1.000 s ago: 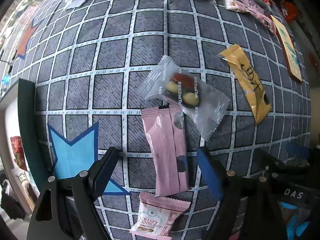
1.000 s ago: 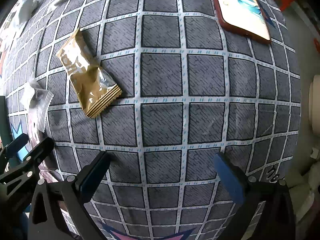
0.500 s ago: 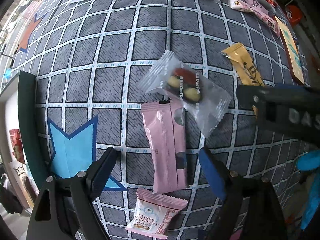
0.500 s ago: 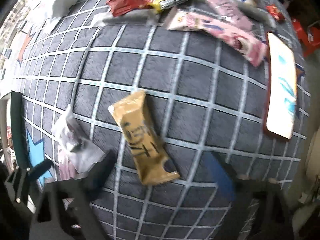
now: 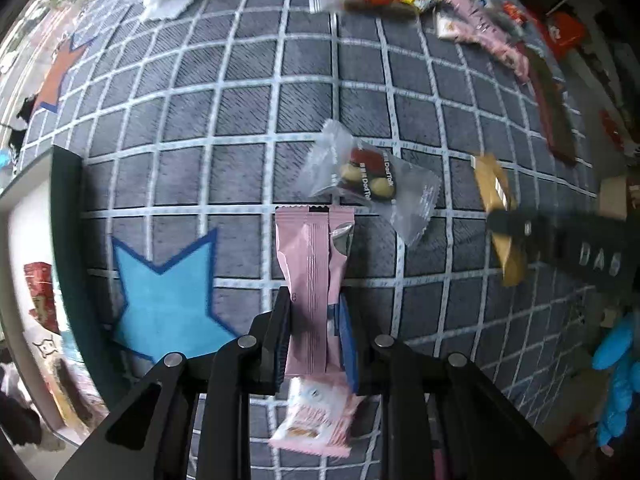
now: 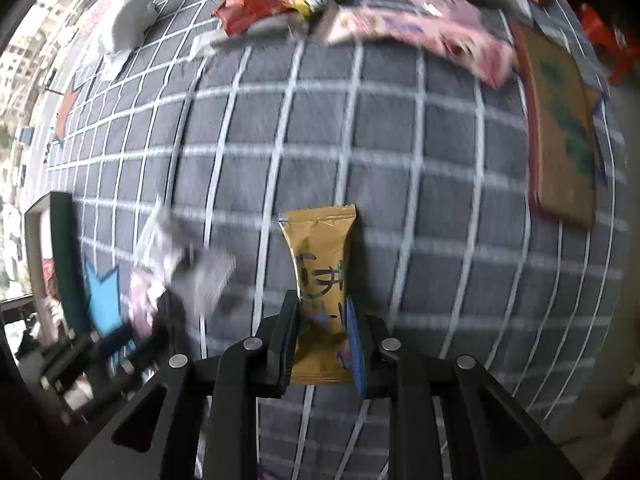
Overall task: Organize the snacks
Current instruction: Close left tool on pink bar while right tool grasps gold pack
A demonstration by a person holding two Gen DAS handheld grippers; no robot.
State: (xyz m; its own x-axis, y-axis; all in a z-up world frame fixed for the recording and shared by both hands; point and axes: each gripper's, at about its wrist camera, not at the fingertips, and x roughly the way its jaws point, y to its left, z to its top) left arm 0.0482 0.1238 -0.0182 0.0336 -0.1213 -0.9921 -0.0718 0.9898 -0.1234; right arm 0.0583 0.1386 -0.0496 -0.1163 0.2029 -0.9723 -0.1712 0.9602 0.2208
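Note:
My left gripper (image 5: 314, 320) is shut on a long pink snack bar (image 5: 312, 264) that lies on the grey checked cloth. A clear packet of nuts (image 5: 370, 178) lies just beyond the bar's far end. A small pink cranberry packet (image 5: 316, 416) lies under the gripper. My right gripper (image 6: 322, 326) is shut on a gold snack bar (image 6: 320, 272); the gold bar also shows in the left wrist view (image 5: 498, 208), with the right gripper's arm across it. The right wrist view is blurred.
A pile of mixed snacks (image 6: 360, 4) lies at the far edge of the cloth. An orange-brown tray (image 6: 560, 132) sits at the right. A dark-framed box edge (image 5: 68, 248) stands at the left. A blue star (image 5: 168, 300) is printed on the cloth.
Both grippers were open a second ago. The left has closed on the pink bar. The right swung left over the gold bar and closed on it.

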